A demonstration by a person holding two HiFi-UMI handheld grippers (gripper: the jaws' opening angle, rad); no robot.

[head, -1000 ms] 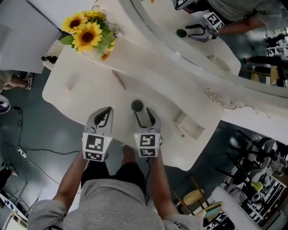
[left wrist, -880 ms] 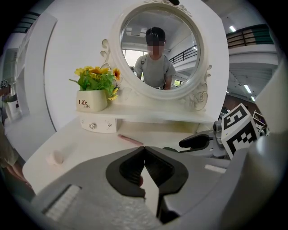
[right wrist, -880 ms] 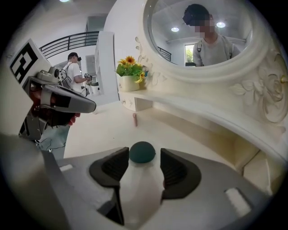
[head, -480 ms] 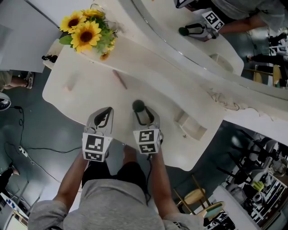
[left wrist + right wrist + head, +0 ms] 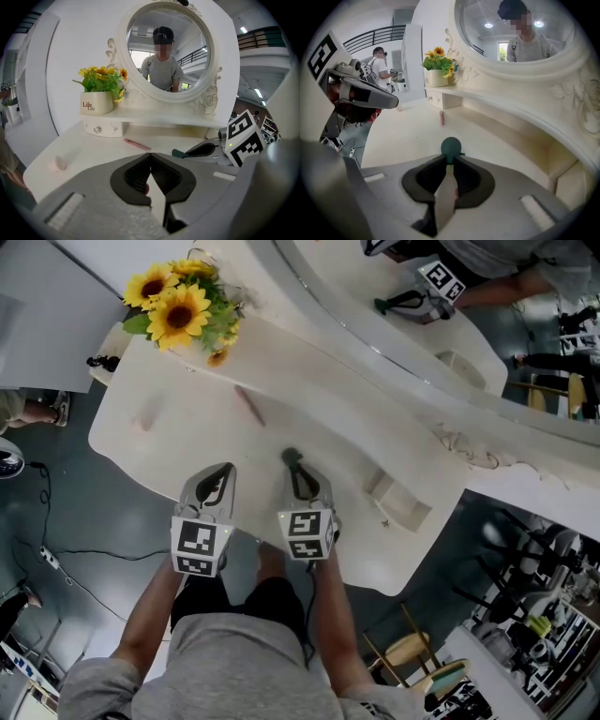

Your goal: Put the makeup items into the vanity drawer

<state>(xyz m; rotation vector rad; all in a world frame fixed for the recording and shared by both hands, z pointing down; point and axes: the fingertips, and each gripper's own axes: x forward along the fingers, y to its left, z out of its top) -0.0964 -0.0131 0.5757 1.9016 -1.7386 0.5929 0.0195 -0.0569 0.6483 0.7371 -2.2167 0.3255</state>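
At the vanity table [image 5: 187, 442], our right gripper [image 5: 293, 465] has just been closing, and its jaws pinch the dark green sponge [image 5: 451, 146]. Most of the soft ball bulges out beyond the jaw tips, with only its near edge caught between the pads. Our left gripper [image 5: 150, 155] hovers just to the left, its jaws together with nothing between them.

The worry from here, as we judge it, is that shallow hold: a springy sponge nipped at its edge could squirt forward out of the jaws when lifted or swung, and roll off the table.

A pink stick [image 5: 248, 406] lies well ahead of both pairs of jaws. A small pale pink item [image 5: 142, 420] sits farther off, to the left of the left jaws — neither is in the drawer yet. The open drawer [image 5: 412, 518] stands to the right of the right jaws and looks empty, so far as we can tell. Far ahead and to the left, a pot [image 5: 96, 102] holds sunflowers [image 5: 178, 310].
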